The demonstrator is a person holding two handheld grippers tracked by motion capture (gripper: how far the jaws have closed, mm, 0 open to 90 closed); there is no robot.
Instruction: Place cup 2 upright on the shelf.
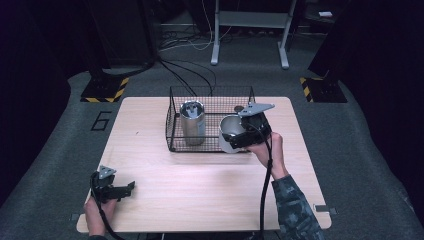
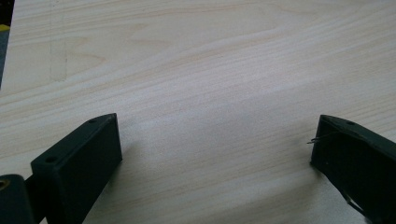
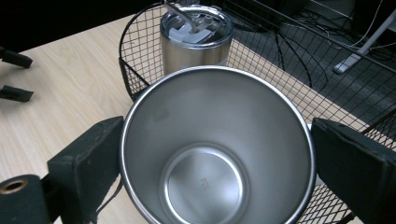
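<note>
A black wire basket [image 1: 172, 120] stands at the table's back middle, and a lidded steel tumbler [image 1: 192, 122] stands upright in its left half. My right gripper [image 1: 245, 131] is shut on an open steel cup [image 1: 229, 135], held tilted at the basket's right front corner. In the right gripper view the cup [image 3: 205, 177] is empty, its rim sits between both jaws, and the lidded tumbler [image 3: 196, 39] is just beyond it inside the basket [image 3: 135, 70]. My left gripper [image 1: 120, 190] rests near the table's front left corner, open, with bare wood between its jaws [image 2: 215, 140].
The wooden table [image 1: 200, 190] has free room across its front and middle. My left gripper's jaws [image 3: 14, 74] show far off at the left of the right gripper view. Cables and a metal stand [image 1: 250, 30] lie on the floor beyond the table.
</note>
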